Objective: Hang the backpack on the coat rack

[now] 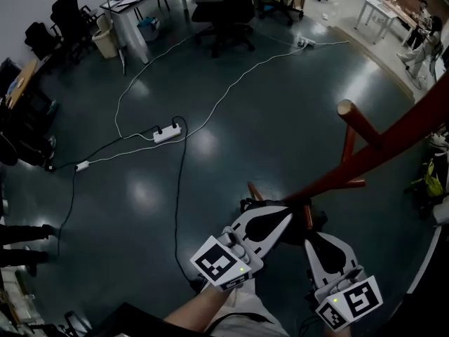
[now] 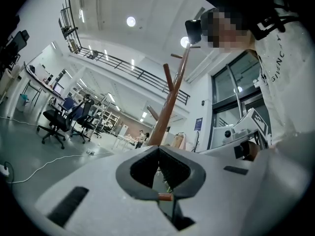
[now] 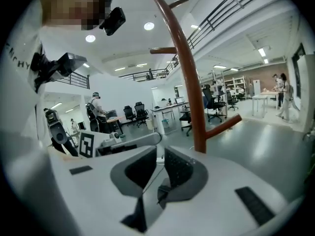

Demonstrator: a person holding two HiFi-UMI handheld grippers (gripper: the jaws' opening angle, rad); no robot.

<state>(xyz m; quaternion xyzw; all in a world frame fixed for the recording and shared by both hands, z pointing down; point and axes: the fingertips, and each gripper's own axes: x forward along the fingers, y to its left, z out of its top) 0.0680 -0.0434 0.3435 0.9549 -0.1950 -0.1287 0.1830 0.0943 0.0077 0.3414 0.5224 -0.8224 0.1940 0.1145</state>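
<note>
The reddish-brown wooden coat rack [image 1: 393,142] slants from the right edge down to its spread feet near the middle of the head view. It rises as a tall pole with pegs in the left gripper view [image 2: 170,102] and the right gripper view [image 3: 189,82]. My left gripper [image 1: 285,214] [image 2: 158,151] is low by the rack's foot and tilted upward, its jaws touching at the tips with nothing between them. My right gripper [image 1: 309,236] [image 3: 160,154] is beside it, jaws a narrow slit apart. A dark shape [image 1: 317,220] lies behind both tips, mostly hidden. I cannot make out a backpack.
A white power strip [image 1: 167,135] and long cables cross the glossy dark floor. Office chairs [image 1: 224,12], a desk and a bin [image 1: 105,42] stand at the back. A white table [image 1: 379,12] and seated people are far right. A yellow-green bag [image 1: 429,181] sits by the right edge.
</note>
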